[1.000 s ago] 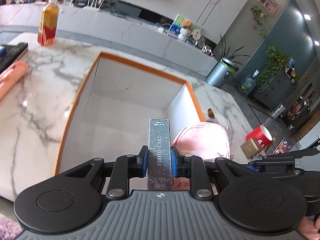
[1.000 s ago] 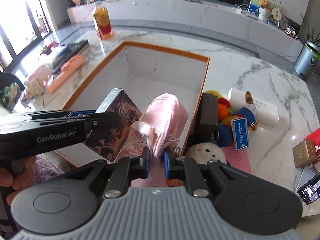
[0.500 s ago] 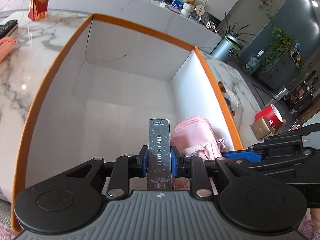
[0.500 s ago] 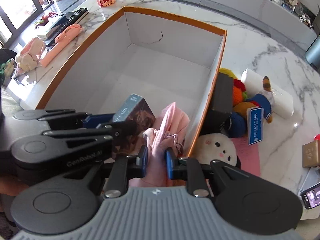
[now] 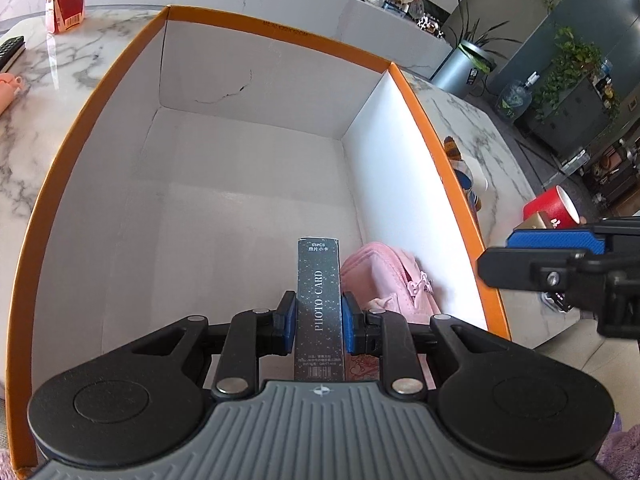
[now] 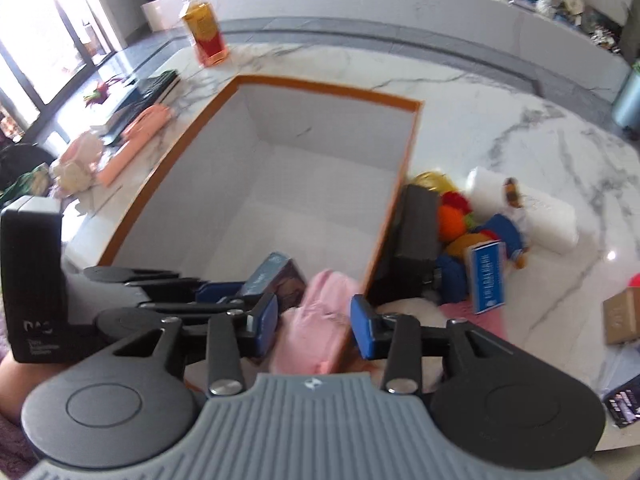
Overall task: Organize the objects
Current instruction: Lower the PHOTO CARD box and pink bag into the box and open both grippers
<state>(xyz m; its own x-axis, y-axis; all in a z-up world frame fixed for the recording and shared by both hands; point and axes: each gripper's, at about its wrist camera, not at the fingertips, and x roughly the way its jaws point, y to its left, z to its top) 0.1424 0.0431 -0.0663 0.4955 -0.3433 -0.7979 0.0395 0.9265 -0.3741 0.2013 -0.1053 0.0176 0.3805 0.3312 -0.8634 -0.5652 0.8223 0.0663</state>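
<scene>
At the centre of the left wrist view, the left hand-held gripper [image 5: 319, 316] pinches a dark photo card box [image 5: 319, 300] between its blue pads, the box standing on its narrow edge (its side reads PHOTO CARD) inside the near end of the orange-rimmed box [image 5: 276, 30]. Just to the right of it, in the lower right corner of that white interior, lies a pink pouch [image 5: 384, 276], close against the right wall. At the right edge of the same frame the right hand-held gripper [image 5: 560, 256] shows outside the orange rim.

In the right wrist view the right hand-held gripper [image 6: 314, 320] has its blue pads spread wide, with the pink pouch [image 6: 320, 320] showing between and below them, touched by neither. At lower left of this frame the left hand-held gripper [image 6: 224, 292] grips the photo card box [image 6: 276, 276]. To the right of the orange-rimmed box [image 6: 328, 84], on the marble tabletop [image 6: 500, 112], sit a black box [image 6: 416, 228], colourful plush toys [image 6: 476, 232] and a blue carton [image 6: 488, 276]. A drink bottle [image 6: 204, 32] stands at upper left (blurred here).
</scene>
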